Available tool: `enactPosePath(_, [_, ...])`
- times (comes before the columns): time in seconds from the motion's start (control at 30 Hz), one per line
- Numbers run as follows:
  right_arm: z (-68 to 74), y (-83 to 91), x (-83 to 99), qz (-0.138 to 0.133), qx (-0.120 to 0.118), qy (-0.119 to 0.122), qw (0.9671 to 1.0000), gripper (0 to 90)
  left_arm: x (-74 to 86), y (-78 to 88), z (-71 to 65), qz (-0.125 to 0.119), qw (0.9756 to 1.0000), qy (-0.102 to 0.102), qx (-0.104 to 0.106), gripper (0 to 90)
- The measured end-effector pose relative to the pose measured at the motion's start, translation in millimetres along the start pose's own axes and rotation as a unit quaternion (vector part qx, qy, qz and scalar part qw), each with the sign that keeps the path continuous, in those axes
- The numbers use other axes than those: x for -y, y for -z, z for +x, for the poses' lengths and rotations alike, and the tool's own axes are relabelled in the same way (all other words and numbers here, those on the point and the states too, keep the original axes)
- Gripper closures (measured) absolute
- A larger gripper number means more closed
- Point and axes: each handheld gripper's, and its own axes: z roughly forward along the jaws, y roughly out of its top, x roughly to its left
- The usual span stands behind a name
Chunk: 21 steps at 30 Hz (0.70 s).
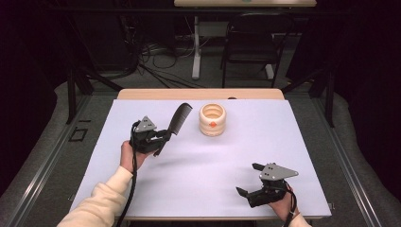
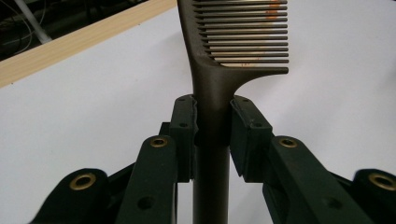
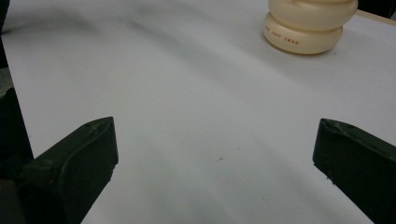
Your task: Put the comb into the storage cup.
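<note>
— Fingers (image 2: 184,126) of the left gripper (image 2: 212,128), what are they doing?

— Clamped on the handle of the dark brown plastic comb (image 2: 219,79), one pad on each side of the handle just below where the teeth begin. The handle runs down between the two black arms, and the toothed end points away from the gripper.

— And where is that comb over the worktop?

— In the high view the comb (image 1: 177,120) is held above the white worktop (image 1: 265,142), in its left half, the teeth slanting up toward the far edge. The left gripper (image 1: 163,137) sits under it, gripped by a hand in a cream sleeve (image 1: 101,201).

— What is closest to it?

— A cream ribbed round plastic container (image 1: 213,119), standing upright near the middle of the far edge, just to the right of the comb's teeth but apart from them. It carries a small orange mark on its front.

— And the other gripper?

— The right gripper (image 1: 250,178) rests near the worktop's near right corner, well apart from the comb. Its fingers (image 3: 79,158) stand wide apart with bare white surface between them.
</note>
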Motion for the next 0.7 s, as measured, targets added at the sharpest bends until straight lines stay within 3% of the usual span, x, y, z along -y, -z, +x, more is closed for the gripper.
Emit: enactPosePath(0.7, [-0.7, -0.2, 0.1, 0.002, 0.000, 0.000, 1.0000, 0.0, -15.3, -15.9, 3.8, -0.022, 0.9995, 0.019, -0.006, 72.2])
